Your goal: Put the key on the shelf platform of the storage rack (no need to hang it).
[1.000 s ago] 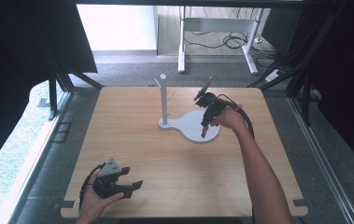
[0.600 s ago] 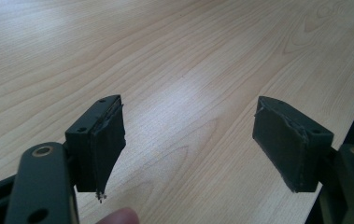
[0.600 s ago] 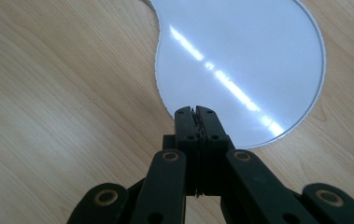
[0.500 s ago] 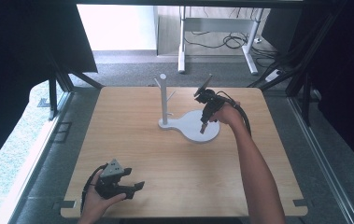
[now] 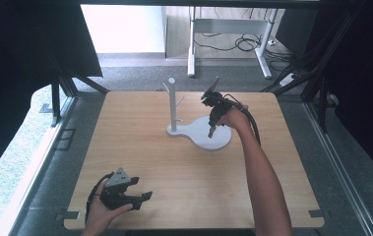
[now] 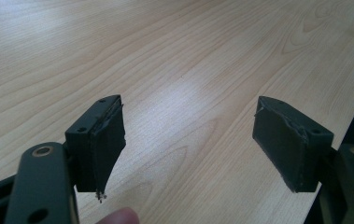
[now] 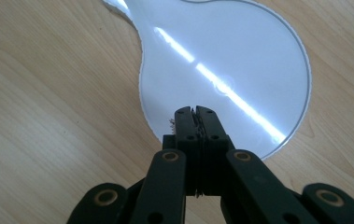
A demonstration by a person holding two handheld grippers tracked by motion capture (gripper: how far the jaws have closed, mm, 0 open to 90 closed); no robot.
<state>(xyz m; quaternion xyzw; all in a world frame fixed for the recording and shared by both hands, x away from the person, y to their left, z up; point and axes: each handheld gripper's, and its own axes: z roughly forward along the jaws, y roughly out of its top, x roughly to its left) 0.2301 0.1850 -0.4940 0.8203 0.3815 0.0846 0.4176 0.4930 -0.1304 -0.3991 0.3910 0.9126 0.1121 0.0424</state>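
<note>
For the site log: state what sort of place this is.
Probably a lab or office test bay rather than a home: a bare wooden table framed by dark curtains, cables trailing under a desk behind, and a white peg stand as a prop.

Soft daylight, glare streak on the white base (image 7: 221, 70), dark edges.

A light wooden bench (image 5: 139, 147) stands on grey carpet (image 5: 135, 73) between dark curtains (image 5: 21, 59) at the frame's left and right, with bright daylight on the floor (image 5: 120, 24) at the top and a white-legged desk (image 5: 233, 24) over tangled cables (image 5: 245, 44) beyond.
</note>
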